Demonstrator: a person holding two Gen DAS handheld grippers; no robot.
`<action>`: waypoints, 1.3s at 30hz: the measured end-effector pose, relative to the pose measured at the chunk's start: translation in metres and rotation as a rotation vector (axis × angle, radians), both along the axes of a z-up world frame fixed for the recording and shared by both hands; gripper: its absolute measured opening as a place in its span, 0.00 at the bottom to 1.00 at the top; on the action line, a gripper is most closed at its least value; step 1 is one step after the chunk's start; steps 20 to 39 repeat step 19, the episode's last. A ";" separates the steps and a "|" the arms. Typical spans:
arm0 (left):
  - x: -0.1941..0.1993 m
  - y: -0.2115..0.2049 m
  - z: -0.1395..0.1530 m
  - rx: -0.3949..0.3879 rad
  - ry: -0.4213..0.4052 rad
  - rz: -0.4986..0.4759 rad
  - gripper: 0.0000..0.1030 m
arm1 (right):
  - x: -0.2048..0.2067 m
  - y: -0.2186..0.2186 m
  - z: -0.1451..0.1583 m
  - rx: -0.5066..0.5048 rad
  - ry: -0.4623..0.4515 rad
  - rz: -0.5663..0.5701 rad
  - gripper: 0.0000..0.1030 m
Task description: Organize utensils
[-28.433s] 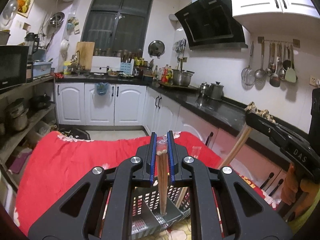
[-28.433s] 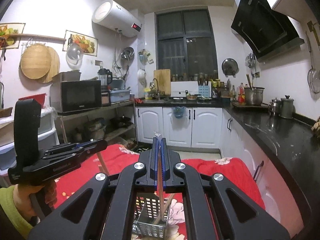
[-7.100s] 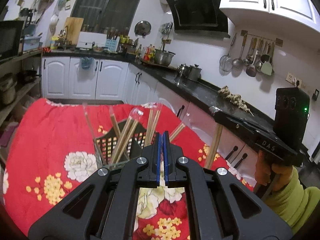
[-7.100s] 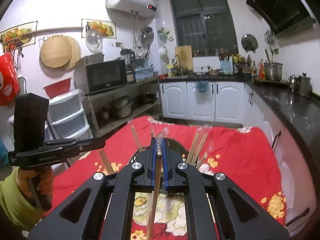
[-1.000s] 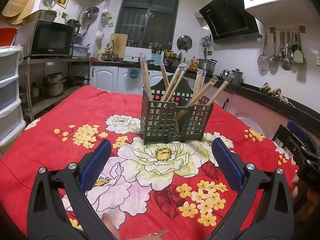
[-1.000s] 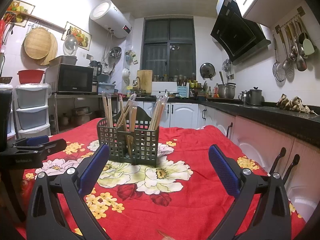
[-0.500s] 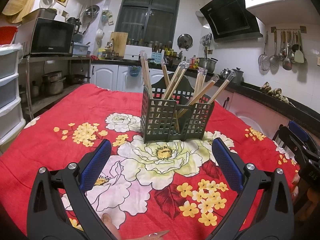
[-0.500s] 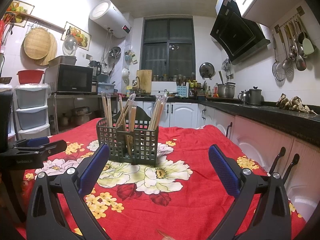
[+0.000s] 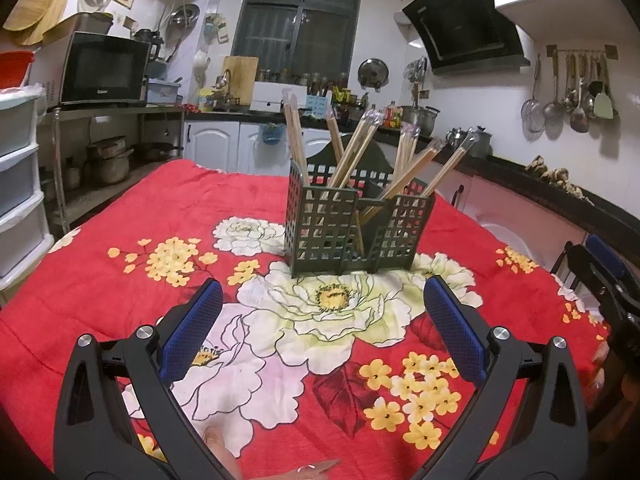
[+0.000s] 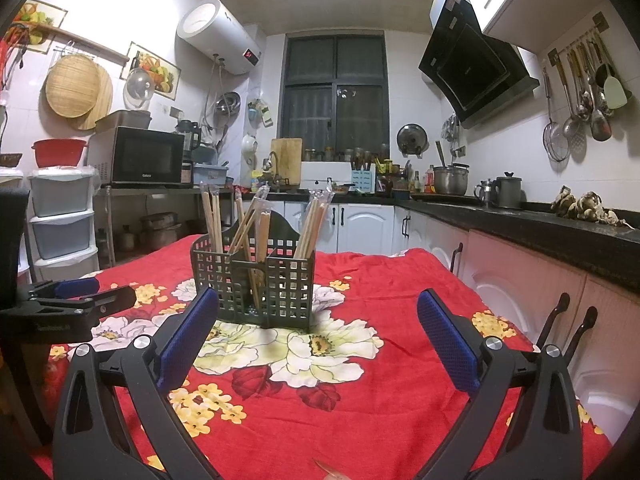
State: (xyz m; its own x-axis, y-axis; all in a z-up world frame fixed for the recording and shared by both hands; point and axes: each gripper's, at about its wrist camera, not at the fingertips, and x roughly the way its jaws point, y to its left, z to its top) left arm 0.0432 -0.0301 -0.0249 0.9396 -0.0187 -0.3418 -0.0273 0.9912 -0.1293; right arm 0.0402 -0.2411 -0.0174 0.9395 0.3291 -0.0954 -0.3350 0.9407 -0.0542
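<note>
1. Blue, ribbed rubber pads line my fingers; the left gripper (image 9: 322, 328) has them spread wide with nothing between, and the right gripper (image 10: 318, 330) is likewise splayed and empty
2. Both sets of fingers sit low over the tabletop (image 9: 100, 288), which wears a red floral cloth, soft and slightly rumpled by the look of it
3. Ahead of both stands the utensil caddy (image 9: 358, 232), a dark plastic lattice box split into compartments, resting on a white flower in the print and well clear of my fingers
4. Chopsticks (image 9: 354, 152) fill it: slim, pale wooden sticks, several capped with clear wrappers, fanning outward at loose angles over the rim
5. I see no loose utensils on the cloth, so I judge the sorting as good as finished
6. My worry from here: the sticks lean far out, so a careless sweep of either gripper could clip a tip and tip the light caddy, or flick sticks out
7. The soft cloth gives the caddy an uneven footing, and dragging a finger across it could tug the fabric and shift the caddy with it
8. At the near edge of the left view, a fingertip (image 9: 218, 446) shows beside a thin scrap I cannot identify
</note>
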 end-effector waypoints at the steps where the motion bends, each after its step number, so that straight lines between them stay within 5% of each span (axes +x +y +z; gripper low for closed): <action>1: 0.004 0.001 0.001 -0.001 0.007 0.002 0.90 | 0.000 0.000 0.000 0.001 0.002 -0.002 0.94; 11: 0.007 0.005 0.005 -0.007 0.074 0.022 0.90 | 0.006 -0.005 0.001 0.009 0.060 -0.027 0.94; 16: 0.036 0.031 0.015 -0.073 0.220 0.026 0.90 | 0.034 -0.031 0.020 0.036 0.174 -0.114 0.94; 19: 0.061 0.067 0.023 -0.059 0.292 0.093 0.90 | 0.071 -0.046 0.029 -0.031 0.278 -0.223 0.94; 39: 0.061 0.067 0.023 -0.059 0.292 0.093 0.90 | 0.071 -0.046 0.029 -0.031 0.278 -0.223 0.94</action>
